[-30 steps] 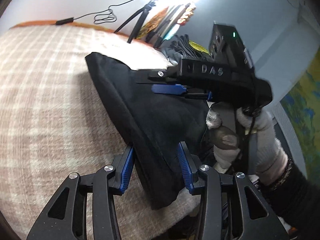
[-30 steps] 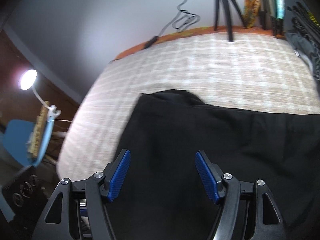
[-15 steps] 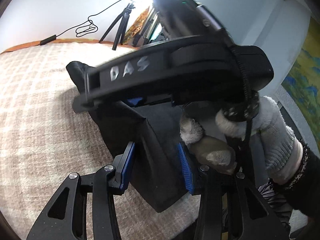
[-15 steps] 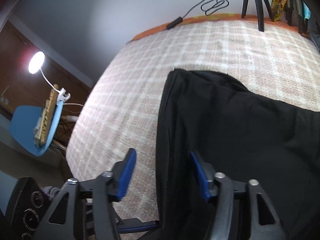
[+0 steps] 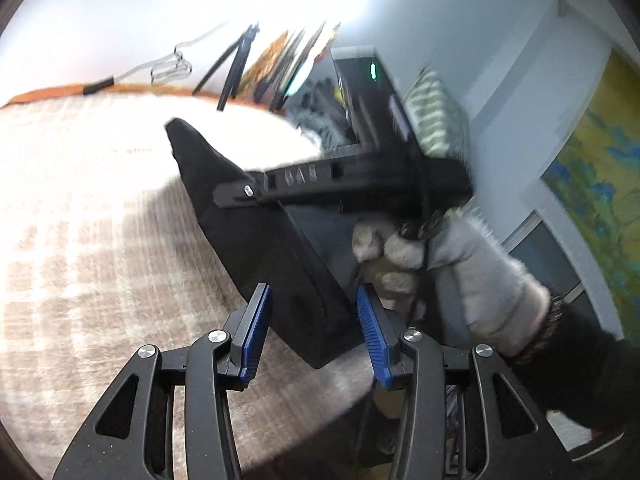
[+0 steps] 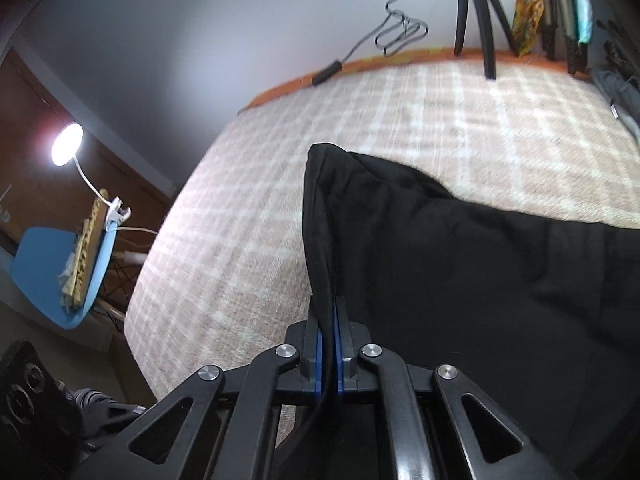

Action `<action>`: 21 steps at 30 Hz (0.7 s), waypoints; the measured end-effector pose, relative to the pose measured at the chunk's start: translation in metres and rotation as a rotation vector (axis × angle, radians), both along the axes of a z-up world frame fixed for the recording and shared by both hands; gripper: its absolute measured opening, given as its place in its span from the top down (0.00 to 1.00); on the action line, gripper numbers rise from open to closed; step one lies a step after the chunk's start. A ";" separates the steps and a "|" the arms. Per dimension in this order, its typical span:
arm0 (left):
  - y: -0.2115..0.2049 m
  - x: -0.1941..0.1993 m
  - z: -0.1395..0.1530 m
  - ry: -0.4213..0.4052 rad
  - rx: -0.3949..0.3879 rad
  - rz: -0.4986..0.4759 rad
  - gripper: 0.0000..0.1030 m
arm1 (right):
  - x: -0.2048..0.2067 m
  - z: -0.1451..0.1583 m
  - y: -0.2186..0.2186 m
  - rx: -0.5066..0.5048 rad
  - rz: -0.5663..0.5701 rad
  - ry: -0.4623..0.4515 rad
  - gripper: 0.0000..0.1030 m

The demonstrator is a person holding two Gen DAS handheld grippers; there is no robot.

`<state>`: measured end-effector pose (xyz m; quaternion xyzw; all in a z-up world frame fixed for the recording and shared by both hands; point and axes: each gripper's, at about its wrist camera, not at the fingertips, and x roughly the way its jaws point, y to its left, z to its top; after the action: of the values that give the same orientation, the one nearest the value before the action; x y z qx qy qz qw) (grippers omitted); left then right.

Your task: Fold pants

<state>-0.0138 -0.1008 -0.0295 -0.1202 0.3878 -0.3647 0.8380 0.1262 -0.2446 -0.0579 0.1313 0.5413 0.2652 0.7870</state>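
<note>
Black pants (image 6: 460, 264) lie folded on the checked beige bedspread (image 6: 360, 120). My right gripper (image 6: 329, 360) is shut on the pants' left edge, the cloth pinched between its blue pads. In the left wrist view the pants (image 5: 264, 248) show as a dark wedge, with the right gripper's black body (image 5: 340, 180) and the gloved hand (image 5: 440, 256) reaching over them. My left gripper (image 5: 314, 332) is open, its blue fingers astride the near corner of the pants, not closed on it.
A tripod (image 6: 476, 12) and a black cable (image 6: 400, 32) stand at the bed's far edge by the wall. Clothes and hangers (image 6: 580, 20) are at the far right. A blue chair (image 6: 60, 272) with a clip lamp (image 6: 68, 144) is off the bed's left.
My right gripper has closed on the pants' left edge; it was open a second ago. It swung across the left wrist view. The left gripper stays open over the near corner.
</note>
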 end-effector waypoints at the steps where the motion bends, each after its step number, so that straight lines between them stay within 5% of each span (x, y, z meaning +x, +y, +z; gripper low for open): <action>1: 0.004 0.000 0.005 -0.014 -0.009 0.008 0.59 | -0.001 0.004 -0.003 0.002 -0.008 -0.011 0.98; 4: 0.020 0.012 0.014 -0.061 -0.027 0.086 0.59 | -0.002 0.015 -0.016 0.022 -0.036 -0.036 0.98; 8: 0.018 0.042 0.001 -0.030 0.054 0.158 0.59 | -0.005 0.024 -0.037 0.031 -0.077 -0.061 0.98; 14: -0.036 0.060 -0.031 0.004 0.159 0.053 0.59 | -0.012 0.032 -0.071 0.008 -0.128 -0.092 0.98; 21: -0.090 0.061 -0.028 -0.064 0.196 -0.042 0.59 | -0.018 0.043 -0.114 -0.078 -0.160 -0.143 0.98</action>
<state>0.0471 -0.1905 -0.0576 -0.0179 0.3969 -0.3461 0.8499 0.1086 -0.3586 -0.0152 0.1239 0.4813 0.1890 0.8469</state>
